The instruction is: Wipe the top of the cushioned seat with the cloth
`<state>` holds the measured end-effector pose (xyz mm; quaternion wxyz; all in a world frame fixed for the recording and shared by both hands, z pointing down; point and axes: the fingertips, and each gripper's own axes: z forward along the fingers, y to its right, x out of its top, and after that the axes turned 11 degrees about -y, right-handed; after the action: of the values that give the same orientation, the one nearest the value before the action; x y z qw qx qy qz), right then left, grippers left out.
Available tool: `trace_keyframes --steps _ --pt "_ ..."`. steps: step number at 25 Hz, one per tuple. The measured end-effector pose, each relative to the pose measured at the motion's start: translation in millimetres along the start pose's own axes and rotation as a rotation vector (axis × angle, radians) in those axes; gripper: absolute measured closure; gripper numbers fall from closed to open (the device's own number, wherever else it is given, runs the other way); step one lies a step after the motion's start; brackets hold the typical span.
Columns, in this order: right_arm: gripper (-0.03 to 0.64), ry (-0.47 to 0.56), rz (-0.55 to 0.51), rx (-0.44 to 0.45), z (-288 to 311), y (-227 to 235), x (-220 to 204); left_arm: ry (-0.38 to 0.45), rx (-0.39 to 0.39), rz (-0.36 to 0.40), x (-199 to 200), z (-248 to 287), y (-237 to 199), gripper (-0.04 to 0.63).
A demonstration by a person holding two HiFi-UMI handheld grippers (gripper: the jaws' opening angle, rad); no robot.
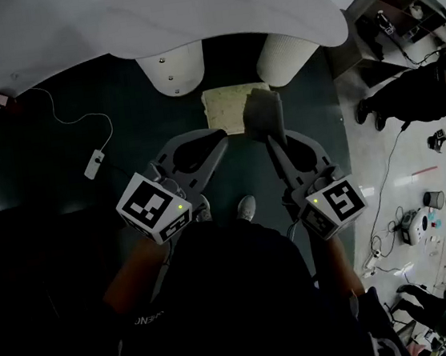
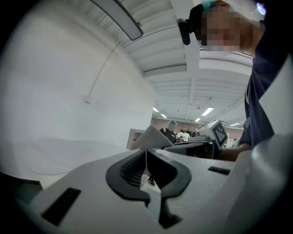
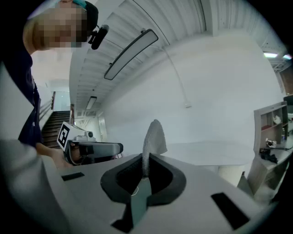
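Note:
The cloth is a pale yellow-green square, held up over the dark floor just below the edge of the white cushioned seat. My left gripper is shut on its lower left edge. In the left gripper view a pale corner of the cloth pokes out above the closed left gripper. My right gripper is shut on the right side, where the cloth looks grey. A fold of the cloth stands up from the closed right gripper. Both grippers are below the seat top, not touching it.
Two rounded white legs stand under the seat. A white cable and adapter lie on the dark floor at left. At right are a shelf unit, a standing person and floor clutter.

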<state>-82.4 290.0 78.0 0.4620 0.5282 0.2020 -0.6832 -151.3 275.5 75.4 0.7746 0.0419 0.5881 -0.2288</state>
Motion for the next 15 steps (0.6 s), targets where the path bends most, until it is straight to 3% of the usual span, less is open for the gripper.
trace_keyframes --steps 10,15 --pt "0.583 -0.001 0.013 -0.002 -2 2 -6 -0.006 -0.001 -0.002 -6 2 3 0.578" --pt "0.583 0.007 0.012 -0.007 0 9 -26 -0.007 -0.001 0.004 -28 10 -2 0.578"
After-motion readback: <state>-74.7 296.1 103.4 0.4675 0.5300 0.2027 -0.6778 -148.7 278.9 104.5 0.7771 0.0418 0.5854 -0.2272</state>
